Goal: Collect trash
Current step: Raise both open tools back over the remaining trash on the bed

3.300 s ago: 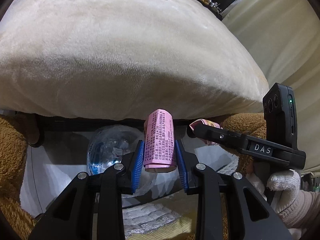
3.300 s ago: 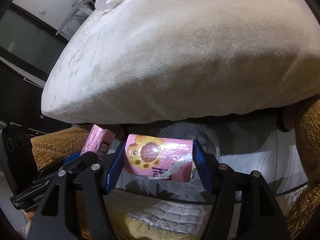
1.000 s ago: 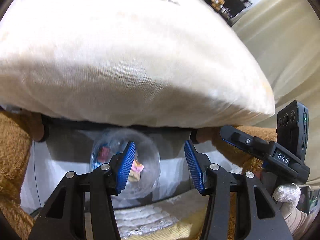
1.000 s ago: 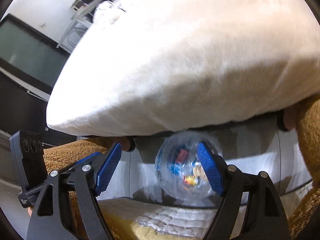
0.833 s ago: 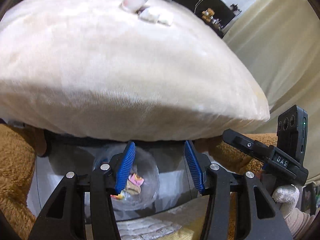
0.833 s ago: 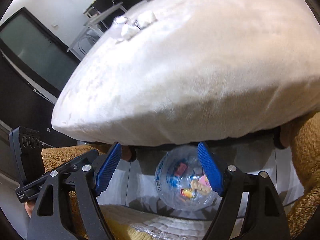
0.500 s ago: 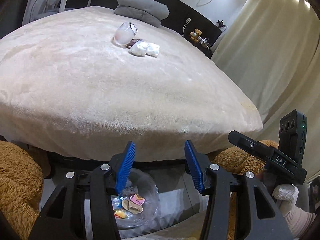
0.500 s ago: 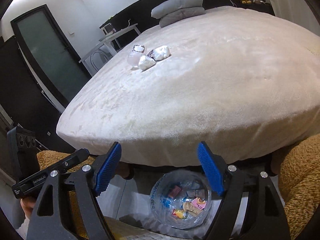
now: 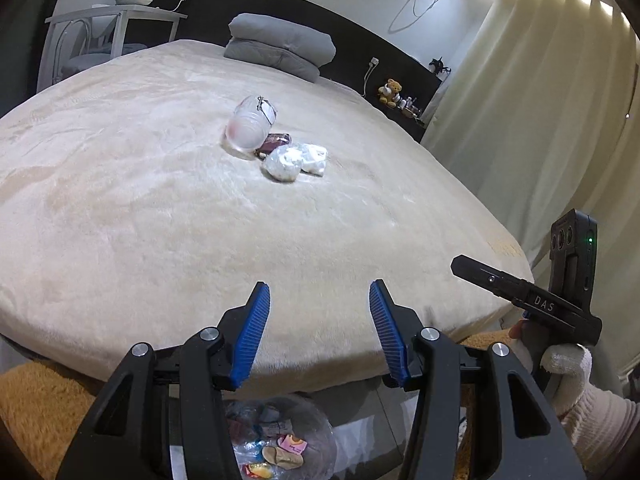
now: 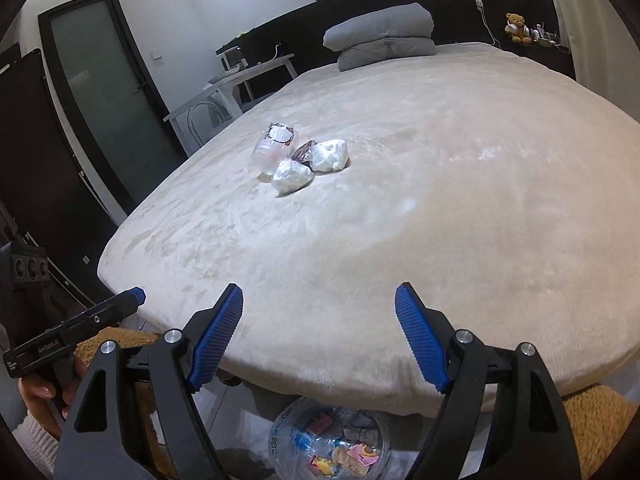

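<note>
A wide bed [image 9: 160, 220] under a beige plush cover filled most of both views, with folded grey bedding [image 9: 280, 46] at its far end near the top of the frame. Just above the frame's centre lay the remaining trash: a clear plastic cup [image 9: 251, 127] on its side, a dark wrapper [image 9: 274, 142] touching it, and two crumpled white wads [image 9: 294, 162] just beside. At the bottom edge, below the mattress, sat a clear bin [image 10: 332, 438] holding coloured wrappers. The left gripper [image 9: 316, 334] hung over the bed's near edge, its jaws having just been opening, nothing between them. The right gripper [image 10: 320, 336] had its jaws spread wide and empty.
</note>
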A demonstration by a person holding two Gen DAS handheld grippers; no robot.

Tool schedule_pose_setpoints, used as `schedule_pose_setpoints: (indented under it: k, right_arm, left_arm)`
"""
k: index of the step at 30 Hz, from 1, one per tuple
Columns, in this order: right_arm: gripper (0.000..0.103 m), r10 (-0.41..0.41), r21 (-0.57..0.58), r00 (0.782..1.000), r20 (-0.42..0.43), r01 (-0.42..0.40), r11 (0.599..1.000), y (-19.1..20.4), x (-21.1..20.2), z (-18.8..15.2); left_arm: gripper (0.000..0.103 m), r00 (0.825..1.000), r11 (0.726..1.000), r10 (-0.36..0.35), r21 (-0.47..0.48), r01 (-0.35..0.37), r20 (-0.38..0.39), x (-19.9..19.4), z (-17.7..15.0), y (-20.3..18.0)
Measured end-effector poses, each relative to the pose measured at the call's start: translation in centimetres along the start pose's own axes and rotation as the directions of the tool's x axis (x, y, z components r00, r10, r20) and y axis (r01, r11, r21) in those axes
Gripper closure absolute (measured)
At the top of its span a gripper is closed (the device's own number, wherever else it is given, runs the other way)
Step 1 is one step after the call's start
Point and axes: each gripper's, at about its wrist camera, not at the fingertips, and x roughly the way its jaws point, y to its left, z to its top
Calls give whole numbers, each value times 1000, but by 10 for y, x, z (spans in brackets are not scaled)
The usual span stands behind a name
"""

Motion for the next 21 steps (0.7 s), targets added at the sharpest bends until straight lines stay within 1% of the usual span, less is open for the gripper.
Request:
schedule_pose_setpoints:
  k: [1,4,5,7,9,12,14,16,18,21]
  right_arm:
    - [25,9,8,1000,-3,-9,1000,-2,6,7]
    - [25,16,2,1000,-4,-16,1000,-4,27,30]
    - [25,22,3,1000,-7,-22,1000,-4,35,37]
    - [25,25,-7,1000,-15,-25,1000,-4,51,49]
    - [25,11,-22,999,-30,-12,1000,-5,69,60]
    - [25,13,-23,998,-55,-14,1000,-9,95,75]
    - [25,11,-23,998,-56,-12,1000,-11,108,84]
    - [25,13,-24,998,-59,-14,1000,-13,122,94]
    - [25,9,-29,997,-71,-11,1000,-14,137,101]
    - [24,14,-23,997,-82,-16,1000,-15,155,112]
  left_arm:
    - [41,1000,1000,-1,-9,1,5,2,6,5]
    - [39,1000,999,-3,-37,3,15,11,29,20]
    - [39,1000,998,-13,-54,14,16,16,37,25]
    - [31,999,995,-36,-97,37,14,27,52,37]
    - [30,999,989,-46,-138,46,9,39,66,50]
    - [19,998,978,-68,-198,68,8,56,84,65]
    - [17,997,971,-79,-226,80,15,65,97,74]
    - [10,995,968,-85,-231,93,43,70,110,80]
    - [7,993,970,-83,-222,100,80,73,122,84]
    - [7,988,963,-108,-237,131,109,81,137,92]
